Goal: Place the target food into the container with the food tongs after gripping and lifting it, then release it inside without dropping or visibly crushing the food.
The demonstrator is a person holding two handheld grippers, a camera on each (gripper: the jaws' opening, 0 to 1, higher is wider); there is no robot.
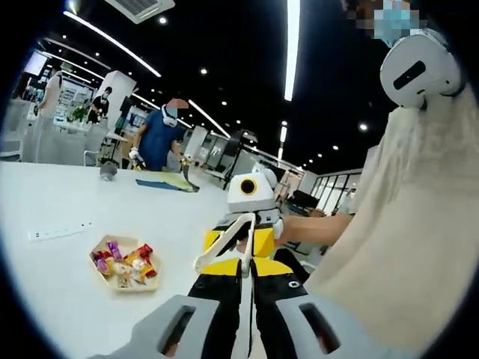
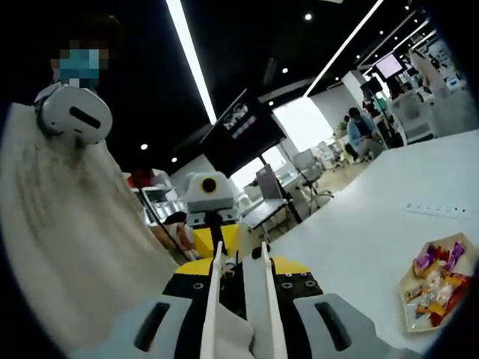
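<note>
White food tongs (image 1: 224, 238) hang in the air between my two grippers, which face each other over the table's near edge. My left gripper (image 1: 243, 263) has its black-and-yellow jaws pressed together on a thin white strip of the tongs. The right gripper (image 1: 258, 241) sits just beyond it. In the right gripper view, both tong arms (image 2: 266, 295) run up between the jaws of my right gripper (image 2: 241, 258), which is shut on them; the left gripper (image 2: 213, 238) faces it. A tan tray of wrapped sweets (image 1: 126, 262) (image 2: 438, 288) lies on the white table, apart from both grippers.
The white table (image 1: 67, 284) (image 2: 352, 239) carries a white power strip (image 1: 60, 232) (image 2: 434, 209). A person in a beige top (image 1: 404, 247) (image 2: 67, 247) stands close behind the grippers. Other people (image 1: 159, 134) work at the table's far side, beside a dark mat (image 1: 168, 182).
</note>
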